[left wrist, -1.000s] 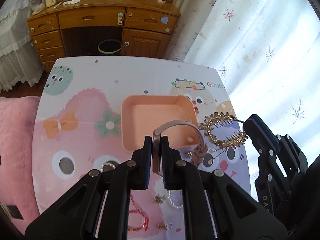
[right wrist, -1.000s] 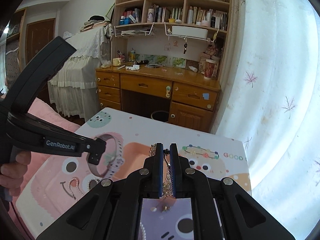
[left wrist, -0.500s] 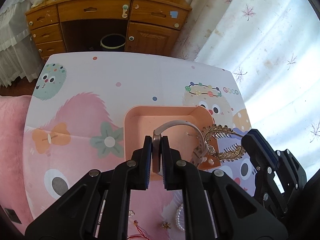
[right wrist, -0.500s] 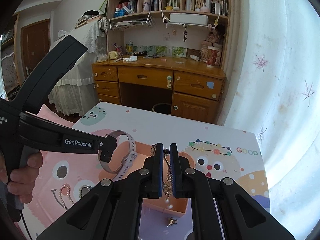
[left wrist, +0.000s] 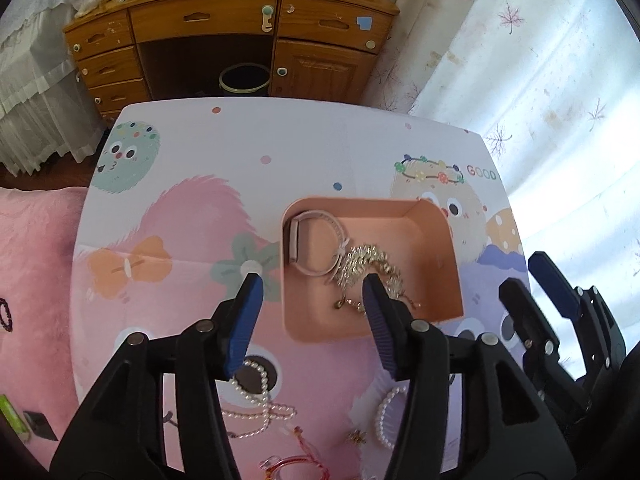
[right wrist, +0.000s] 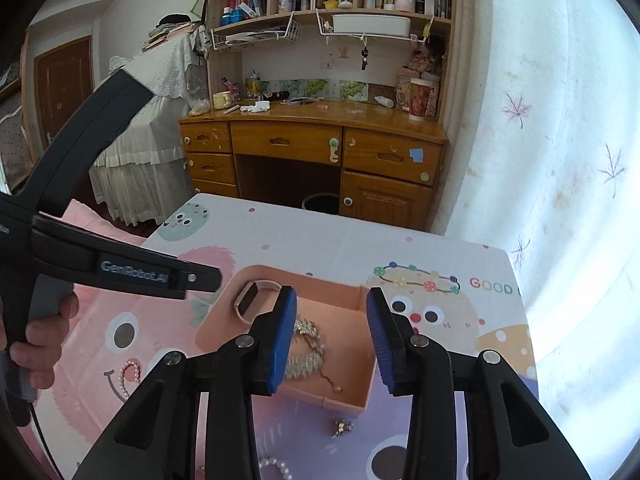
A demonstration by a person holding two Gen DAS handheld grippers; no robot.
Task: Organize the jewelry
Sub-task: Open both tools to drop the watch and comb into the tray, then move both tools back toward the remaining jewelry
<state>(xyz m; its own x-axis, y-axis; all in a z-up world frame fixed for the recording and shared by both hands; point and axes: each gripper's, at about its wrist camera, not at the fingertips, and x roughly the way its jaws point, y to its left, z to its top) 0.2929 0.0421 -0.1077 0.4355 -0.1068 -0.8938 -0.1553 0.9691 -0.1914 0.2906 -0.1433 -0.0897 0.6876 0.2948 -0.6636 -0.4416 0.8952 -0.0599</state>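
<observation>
A peach tray (left wrist: 438,220) sits on the cartoon-print table. Inside it lie a watch with a pale band (left wrist: 308,240) at the left and a gold hair comb (left wrist: 368,264) in the middle. My left gripper (left wrist: 311,282) hovers over the tray's left half, jaws opening, and nothing is pressed between the pads. My right gripper (right wrist: 331,294) hangs over the tray (right wrist: 344,400) with its jaws opening too. The comb (right wrist: 308,344) and the watch (right wrist: 250,300) rest on the tray floor below it. In the left wrist view the right gripper (left wrist: 522,274) stands beside the tray's right wall.
A pearl necklace (left wrist: 256,396), a pearl bracelet (left wrist: 390,412), a red cord bracelet (left wrist: 296,466) and a small gold brooch (right wrist: 342,426) lie on the table in front of the tray. A wooden desk (left wrist: 240,12) and a bin (left wrist: 243,78) stand beyond the table.
Both grippers sank over the tray and opened. The watch left the left jaws and the gold comb left the right jaws; both now lie in the tray.
</observation>
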